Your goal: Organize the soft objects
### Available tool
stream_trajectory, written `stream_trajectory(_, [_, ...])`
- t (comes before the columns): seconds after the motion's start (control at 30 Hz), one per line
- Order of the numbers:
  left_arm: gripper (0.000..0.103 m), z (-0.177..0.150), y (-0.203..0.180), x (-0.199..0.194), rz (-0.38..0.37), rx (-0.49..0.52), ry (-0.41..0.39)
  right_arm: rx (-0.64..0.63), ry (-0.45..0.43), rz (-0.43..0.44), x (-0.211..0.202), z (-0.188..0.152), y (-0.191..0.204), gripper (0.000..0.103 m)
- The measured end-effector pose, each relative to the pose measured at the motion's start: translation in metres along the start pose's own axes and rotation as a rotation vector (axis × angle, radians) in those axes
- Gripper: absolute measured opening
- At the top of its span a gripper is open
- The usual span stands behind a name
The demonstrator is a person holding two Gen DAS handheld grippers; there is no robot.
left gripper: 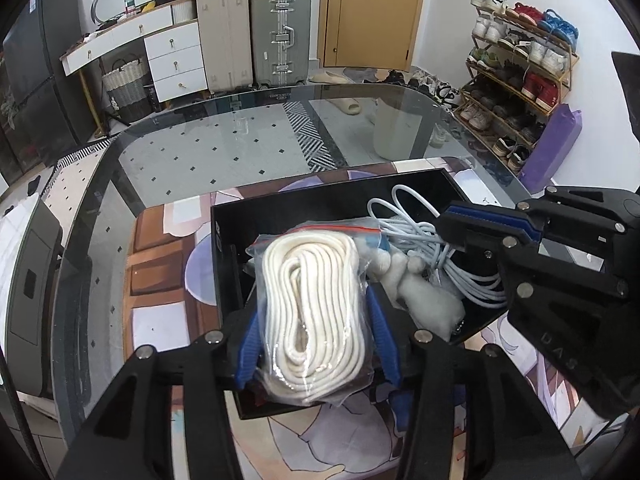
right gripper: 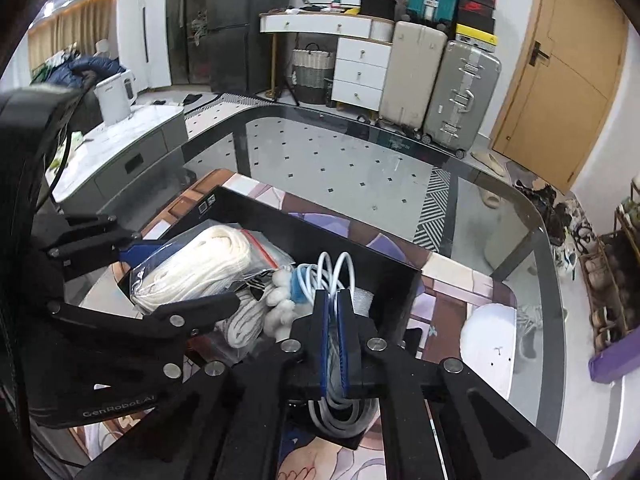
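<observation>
A black box [left gripper: 320, 196] sits on a printed mat [left gripper: 168, 272]. In it lies a clear zip bag of coiled white rope [left gripper: 312, 300], between the blue pads of my left gripper [left gripper: 314, 308], which stand just off its sides. Beside it are a white plush toy [left gripper: 424, 300] and a tangle of pale blue cable [left gripper: 404, 232]. My right gripper [right gripper: 332, 298] is shut on a strand of that cable [right gripper: 332, 268] over the box [right gripper: 304, 224]. The right wrist view shows the rope bag [right gripper: 200, 264], the plush toy [right gripper: 280, 304] and the left gripper [right gripper: 184, 276].
The mat lies on a glass table [left gripper: 240, 140] with a rounded edge. Beyond it stand two suitcases [left gripper: 256, 36], a white drawer unit [left gripper: 172, 60] and a shoe rack [left gripper: 516, 80]. A purple roll [left gripper: 552, 148] leans near the rack, and a white stool [right gripper: 488, 340] shows under the glass.
</observation>
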State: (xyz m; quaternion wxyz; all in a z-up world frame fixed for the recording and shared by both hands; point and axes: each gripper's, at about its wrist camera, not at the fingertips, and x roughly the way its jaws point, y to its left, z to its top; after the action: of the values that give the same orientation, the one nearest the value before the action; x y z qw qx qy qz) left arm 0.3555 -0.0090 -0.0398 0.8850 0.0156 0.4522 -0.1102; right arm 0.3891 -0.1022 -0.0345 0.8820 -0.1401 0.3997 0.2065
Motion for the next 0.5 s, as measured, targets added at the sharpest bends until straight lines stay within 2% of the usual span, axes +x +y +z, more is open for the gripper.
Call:
stream_trajectory(0.07, [0.056,-0.001,0.000,-0.005,-0.013,-0.004,-0.014,0.005,-0.017,0.012,-0.009,-0.002,0.002,0.004])
stream_trajectory(0.17, [0.063,-0.007,-0.003,-0.023,-0.004,0.014,-0.076,0.029,-0.036,0.012,-0.025,-0.007,0.001,0.011])
stream_trajectory(0.23, [0.078,-0.010,-0.006,-0.036,0.011,0.038,-0.122,0.070,-0.048,0.028,-0.037,-0.012,-0.002,0.014])
stream_trajectory(0.27, [0.082,-0.012,-0.006,-0.042,0.016,0.041,-0.142,0.094,-0.053,0.035,-0.045,-0.015,-0.004,0.020])
stream_trajectory(0.37, [0.083,-0.021,-0.008,-0.067,0.048,0.063,-0.226,0.122,-0.077,0.041,-0.070,-0.020,-0.002,0.034])
stream_trajectory(0.5, [0.084,-0.034,-0.011,-0.098,0.049,0.073,-0.299,0.101,-0.156,0.003,-0.111,-0.027,0.012,0.045])
